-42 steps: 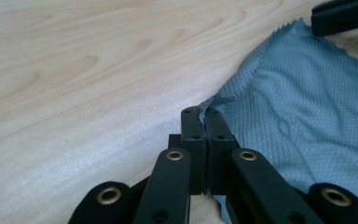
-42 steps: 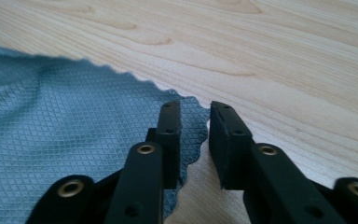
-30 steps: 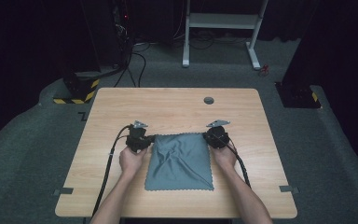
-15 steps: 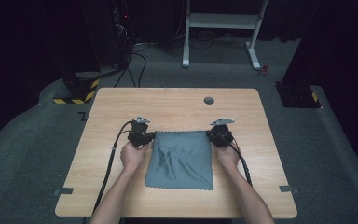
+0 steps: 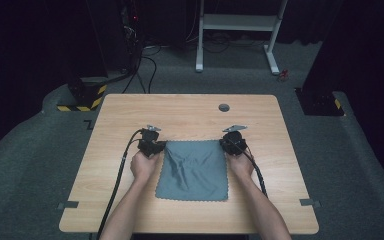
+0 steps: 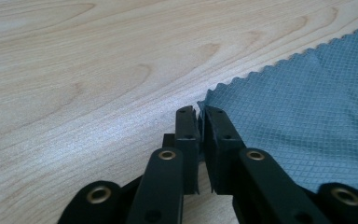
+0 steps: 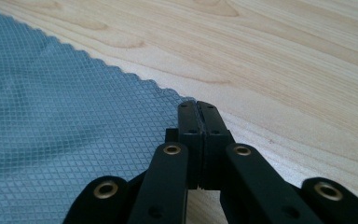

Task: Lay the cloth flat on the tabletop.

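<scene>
while left tool (image 6: 199,112) has just been parting at cloth (image 5: 194,170) corner | right tool (image 7: 198,106) pinches far corner | table (image 5: 190,112) beyond bare

A dim recording lab or test studio: a lone wooden counter (image 5: 190,112) stands on grey carpet (image 5: 360,165) with black drapes (image 5: 40,40) closing off the room behind. Cables (image 5: 145,70) snake across the floor toward dark equipment racks (image 5: 130,20), beside yellow-and-black hazard-striped weights (image 5: 82,97) at stand bases and the white metal frame of another table (image 5: 240,25) at the back.
</scene>
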